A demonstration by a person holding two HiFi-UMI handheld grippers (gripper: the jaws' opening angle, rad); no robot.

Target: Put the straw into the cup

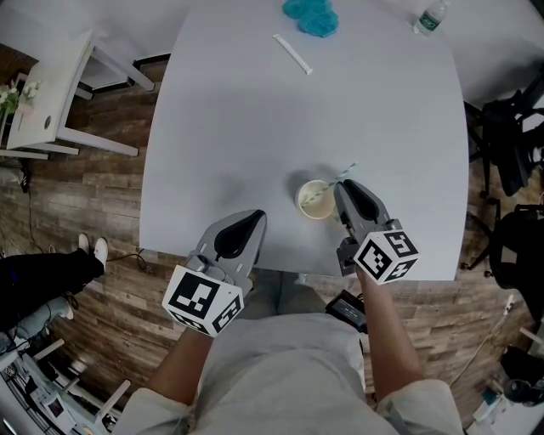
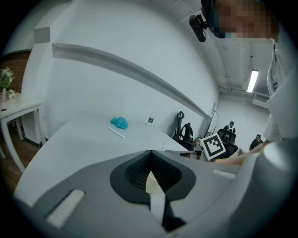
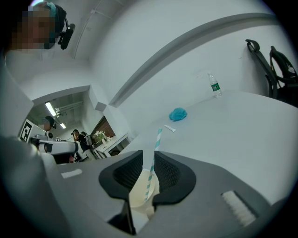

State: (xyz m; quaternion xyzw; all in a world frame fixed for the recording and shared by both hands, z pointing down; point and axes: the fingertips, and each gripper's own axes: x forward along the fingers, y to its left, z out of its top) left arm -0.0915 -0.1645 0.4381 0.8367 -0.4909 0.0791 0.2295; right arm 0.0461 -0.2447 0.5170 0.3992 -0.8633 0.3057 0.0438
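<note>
A cream paper cup (image 1: 313, 201) stands on the white table (image 1: 255, 127) near its front edge. A teal-and-white striped straw (image 1: 343, 175) stands in the cup and leans to the far right. My right gripper (image 1: 342, 189) sits just right of the cup, its jaws a narrow gap apart. In the right gripper view the straw (image 3: 155, 148) rises through that gap by the right pad, with the cup (image 3: 142, 193) below. My left gripper (image 1: 255, 217) rests shut and empty at the table's front edge, left of the cup; its jaws (image 2: 149, 152) meet at the tips.
A white paper-wrapped stick (image 1: 291, 53), a blue crumpled cloth (image 1: 310, 15) and a water bottle (image 1: 432, 17) lie at the table's far side. A white side table (image 1: 51, 93) stands to the left, black chairs (image 1: 510, 144) to the right. Another person's legs (image 1: 51, 272) are at the lower left.
</note>
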